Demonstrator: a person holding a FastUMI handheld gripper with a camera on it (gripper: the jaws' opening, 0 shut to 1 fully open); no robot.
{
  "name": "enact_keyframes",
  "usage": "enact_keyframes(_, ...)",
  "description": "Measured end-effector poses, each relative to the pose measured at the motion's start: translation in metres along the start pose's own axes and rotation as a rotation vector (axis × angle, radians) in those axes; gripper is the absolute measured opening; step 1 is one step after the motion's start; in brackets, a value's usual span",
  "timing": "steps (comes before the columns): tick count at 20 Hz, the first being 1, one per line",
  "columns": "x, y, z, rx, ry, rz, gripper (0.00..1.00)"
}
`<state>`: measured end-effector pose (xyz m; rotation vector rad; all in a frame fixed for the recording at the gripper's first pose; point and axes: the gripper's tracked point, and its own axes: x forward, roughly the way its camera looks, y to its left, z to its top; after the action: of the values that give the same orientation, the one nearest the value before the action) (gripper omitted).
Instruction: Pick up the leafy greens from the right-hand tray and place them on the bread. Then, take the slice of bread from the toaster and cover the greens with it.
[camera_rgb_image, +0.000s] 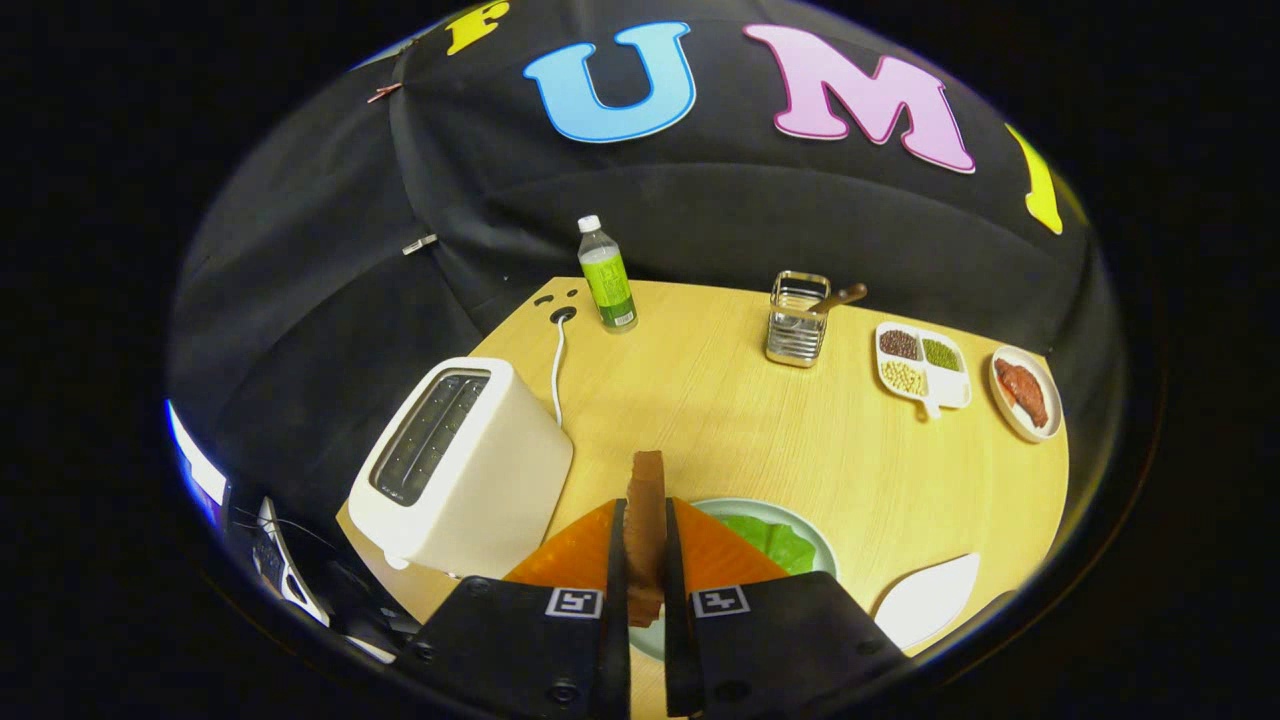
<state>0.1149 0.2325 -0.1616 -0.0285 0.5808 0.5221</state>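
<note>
My gripper is shut on a slice of bread, held upright and edge-on between the two fingers. Just ahead and below lies a pale green plate with leafy greens on it. The bread under the greens is hidden by the fingers. The white toaster stands to the left of the fingers, its slots dark. A white tray lies to the right of the plate with nothing seen on it.
At the table's far side stand a green-labelled bottle, a metal holder with a wooden utensil, a divided dish of beans and a plate of meat. The toaster's white cord runs to a hole in the table.
</note>
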Motion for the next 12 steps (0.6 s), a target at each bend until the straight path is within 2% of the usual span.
enact_keyframes(7,0.014,-0.031,-0.038,0.062,0.046,0.019,0.18)
enact_keyframes(12,0.015,-0.065,-0.049,0.054,0.023,-0.012,0.18)
